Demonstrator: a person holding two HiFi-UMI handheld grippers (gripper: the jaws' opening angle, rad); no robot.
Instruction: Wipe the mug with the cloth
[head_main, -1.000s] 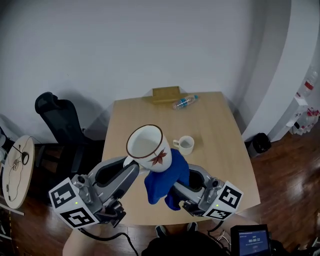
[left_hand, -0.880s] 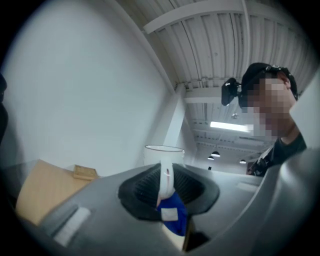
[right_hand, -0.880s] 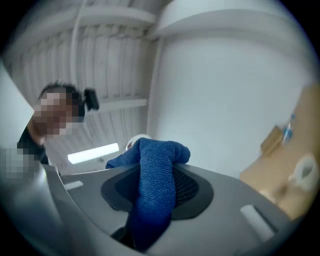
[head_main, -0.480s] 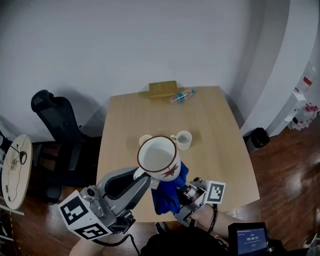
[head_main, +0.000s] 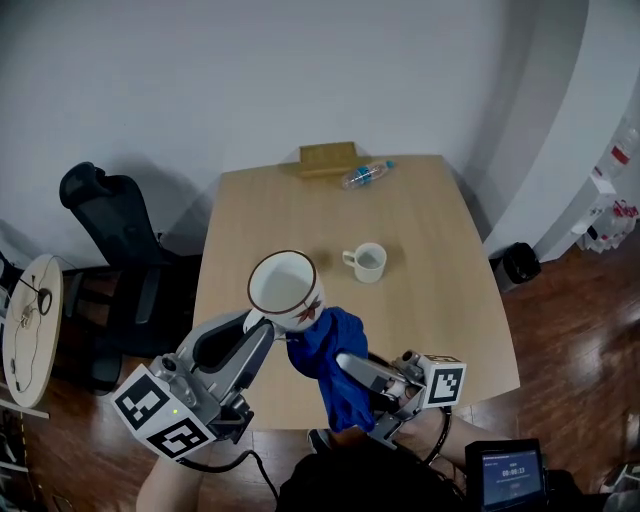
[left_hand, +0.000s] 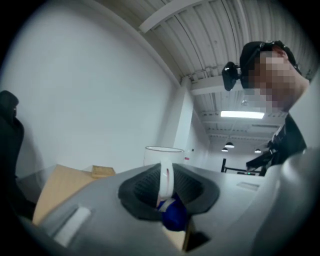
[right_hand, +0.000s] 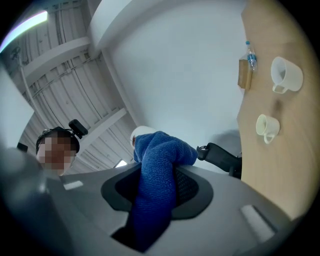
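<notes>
Mug (head_main: 285, 290) is in the air over the near edge of the counter (head_main: 440, 300), mouth tilted up toward the head view, leaf print on its near wall.

Left hand-held gripper (head_main: 258, 325) is clamped tight on the handle (left_hand: 166, 181). The left gripper view shows the white strip pinched between the pads.

Right hand-held gripper (head_main: 345, 362) is closed part-way on the cloth (head_main: 330, 340), a blue knit bunched between its jaws. The cloth's upper end lies just beside the mug's lower right wall. Contact is likely, not certain.

Judgement: the mug looks glazed, stiff and smooth, so probably slippery and breakable if dropped. The handle is the sound hold, leaving walls and rim free for wiping. The cloth is soft and limp and should follow the mug's curve; best gripped at the bunch.

Small cup (head_main: 368, 262) stands on the counter, far right of the mug, apart.
</notes>
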